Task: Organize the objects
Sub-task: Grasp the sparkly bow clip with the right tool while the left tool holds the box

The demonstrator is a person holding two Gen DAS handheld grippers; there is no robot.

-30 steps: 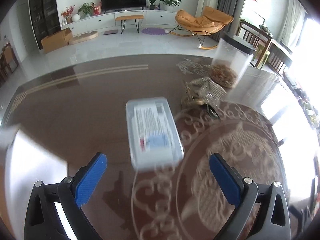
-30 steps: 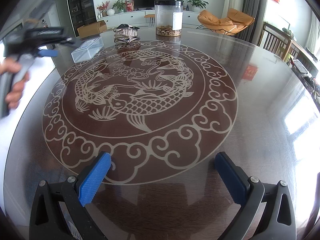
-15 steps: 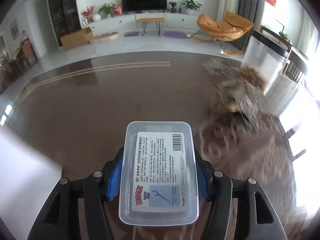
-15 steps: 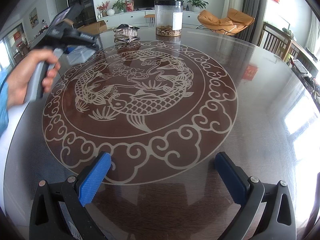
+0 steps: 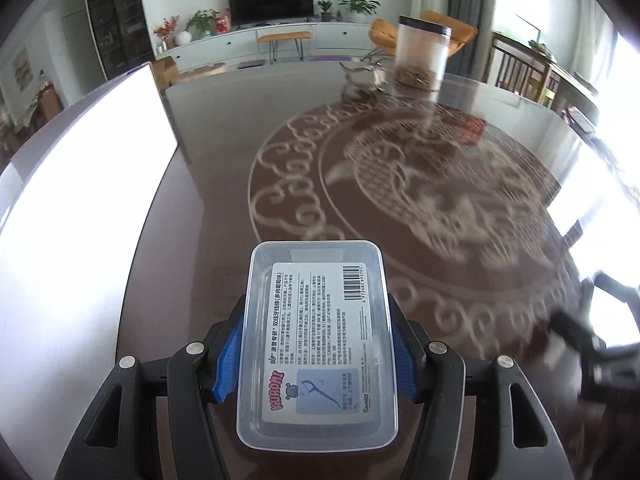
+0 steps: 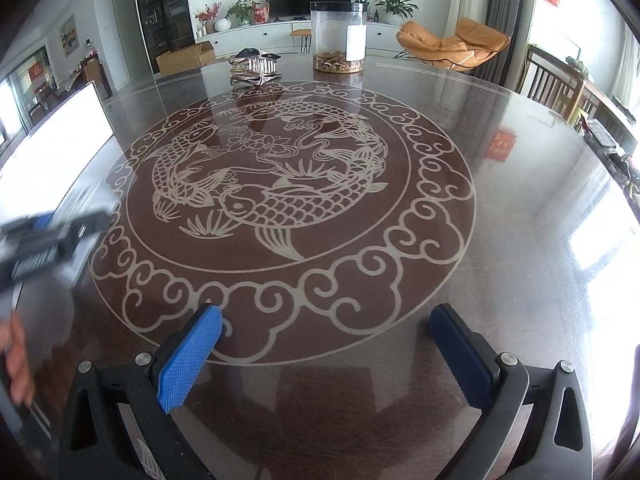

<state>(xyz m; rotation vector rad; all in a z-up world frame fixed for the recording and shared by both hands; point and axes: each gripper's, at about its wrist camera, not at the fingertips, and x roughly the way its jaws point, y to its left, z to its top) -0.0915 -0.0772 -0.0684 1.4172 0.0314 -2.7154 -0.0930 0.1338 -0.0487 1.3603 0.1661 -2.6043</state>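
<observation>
A clear plastic box [image 5: 316, 344] with a printed floss-pick label is clamped between the blue pads [image 5: 228, 356] of my left gripper [image 5: 316, 360]. The box hangs above the dark table's near left part. From the right wrist view that same left gripper [image 6: 52, 236] is a blur at the left edge, with a hand [image 6: 16, 364] below it. My right gripper [image 6: 324, 320] stands open low over the table's near edge, nothing between its fingers. It also shows as a dark blur [image 5: 592, 344] at the right of the left wrist view.
The round glass-topped table [image 6: 500, 240] carries a fish-and-cloud pattern. At its far side stand a tall clear jar [image 6: 339, 36] with a dark lid and brown contents, and a small metallic bundle [image 6: 254, 66]. Wooden chairs [image 6: 556, 88] line the right.
My left gripper has closed on the clear box and carried it from the far left of the table toward the near left. The right gripper has stayed still.
</observation>
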